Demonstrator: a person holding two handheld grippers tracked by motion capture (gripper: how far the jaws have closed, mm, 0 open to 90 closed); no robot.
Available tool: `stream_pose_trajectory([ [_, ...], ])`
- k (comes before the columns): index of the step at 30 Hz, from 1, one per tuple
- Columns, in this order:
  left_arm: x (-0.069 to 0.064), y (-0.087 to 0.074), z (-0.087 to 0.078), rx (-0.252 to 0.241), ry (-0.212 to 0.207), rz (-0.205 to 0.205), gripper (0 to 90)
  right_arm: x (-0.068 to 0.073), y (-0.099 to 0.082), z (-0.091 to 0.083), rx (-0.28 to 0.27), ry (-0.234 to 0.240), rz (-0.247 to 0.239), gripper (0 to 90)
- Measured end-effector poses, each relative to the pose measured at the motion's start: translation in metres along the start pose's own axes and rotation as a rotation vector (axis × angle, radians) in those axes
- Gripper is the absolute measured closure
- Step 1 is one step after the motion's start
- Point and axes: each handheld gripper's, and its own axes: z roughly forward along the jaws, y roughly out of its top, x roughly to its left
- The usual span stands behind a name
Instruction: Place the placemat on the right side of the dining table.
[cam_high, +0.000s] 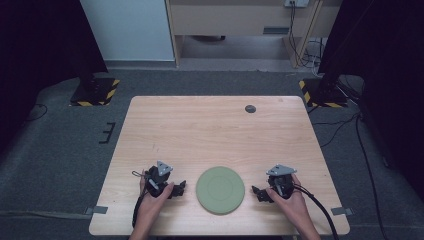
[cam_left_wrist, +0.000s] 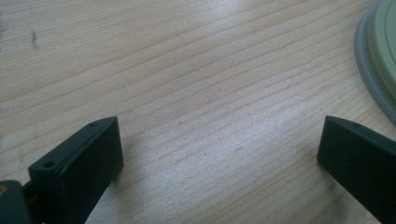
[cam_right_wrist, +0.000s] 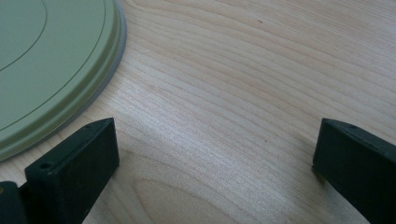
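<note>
Left tongs (cam_high: 179, 188) and right tongs (cam_high: 258, 193) low, gaping empty, flanking green plate (cam_high: 220, 190)

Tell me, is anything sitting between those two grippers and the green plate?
Nothing visible. The green plate lies between the left gripper and right gripper, with bare wooden table on either side. Both grippers are open.

Light wooden table (cam_high: 215, 130), green round plate (cam_high: 220, 190), small dark disc (cam_high: 250, 108) near far edge
</note>
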Motion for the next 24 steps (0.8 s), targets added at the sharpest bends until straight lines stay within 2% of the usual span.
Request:
stream_pose_trajectory([
  [6,0.0,0.0,-0.001,-0.007,-0.011,0.007,0.6,0.001,0.0,-0.001,-0.006,0.024,-0.019,2.3],
  [11,-0.004,0.0,-0.007,-0.031,-0.034,0.013,2.2,0.006,-0.001,-0.004,-0.014,0.069,-0.009,4.1],
  [14,-0.008,-0.002,-0.011,-0.028,-0.042,0.024,2.3,0.01,0.0,-0.006,-0.015,0.054,-0.041,4.7],
  [16,-0.015,-0.002,-0.015,-0.038,-0.053,0.059,2.1,0.014,0.002,-0.01,-0.034,0.06,-0.054,5.2],
  [20,-0.019,-0.001,-0.019,-0.062,-0.069,0.069,1.8,0.018,0.003,-0.015,-0.048,0.067,-0.072,6.6],
  [24,-0.023,-0.001,-0.02,-0.07,-0.102,0.066,2.3,0.025,0.005,-0.021,-0.066,0.061,-0.106,7.2],
])
